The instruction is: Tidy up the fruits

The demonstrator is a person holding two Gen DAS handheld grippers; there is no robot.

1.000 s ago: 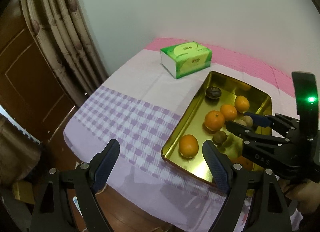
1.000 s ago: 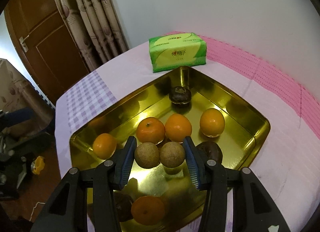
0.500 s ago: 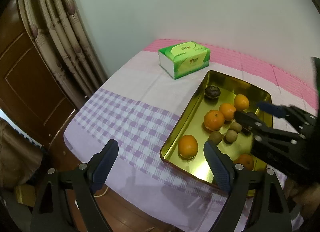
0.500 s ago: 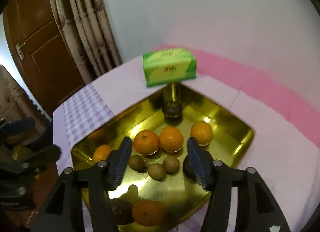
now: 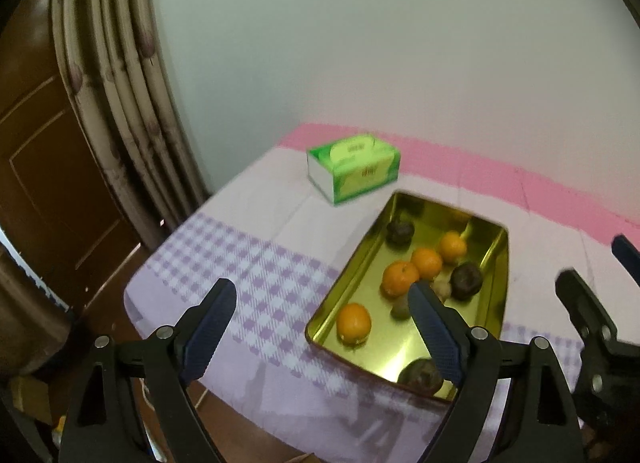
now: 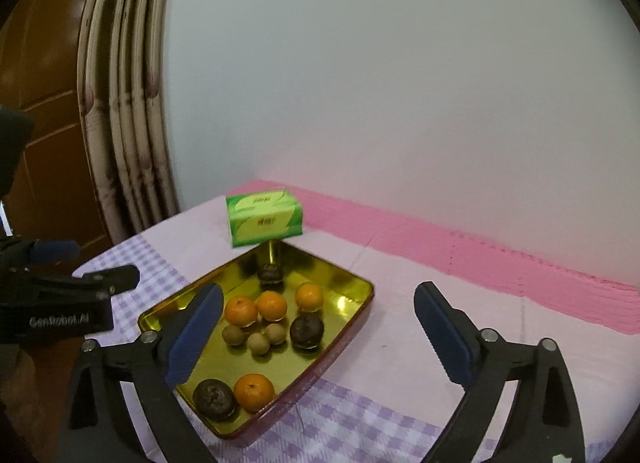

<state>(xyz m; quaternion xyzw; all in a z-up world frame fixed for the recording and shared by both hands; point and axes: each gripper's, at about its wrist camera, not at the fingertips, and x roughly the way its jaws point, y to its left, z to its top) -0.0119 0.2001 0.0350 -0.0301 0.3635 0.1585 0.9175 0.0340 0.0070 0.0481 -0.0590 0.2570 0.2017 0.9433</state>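
My left gripper hangs with its jaws spread wide and nothing between them, above the near edge of the table; my right gripper is likewise wide apart and empty, raised over the gold tray. The table carries a cloth, pale pink at the centre, purple-checked toward me and with a bright pink band along the plain white wall. The tray holds the fruits: oranges in a loose row, three small brown fruits just in front of them, and dark round fruits at the far corner, right side and near end. A green tissue pack sits just beyond the tray. Striped curtains and a brown wooden door stand to the left.
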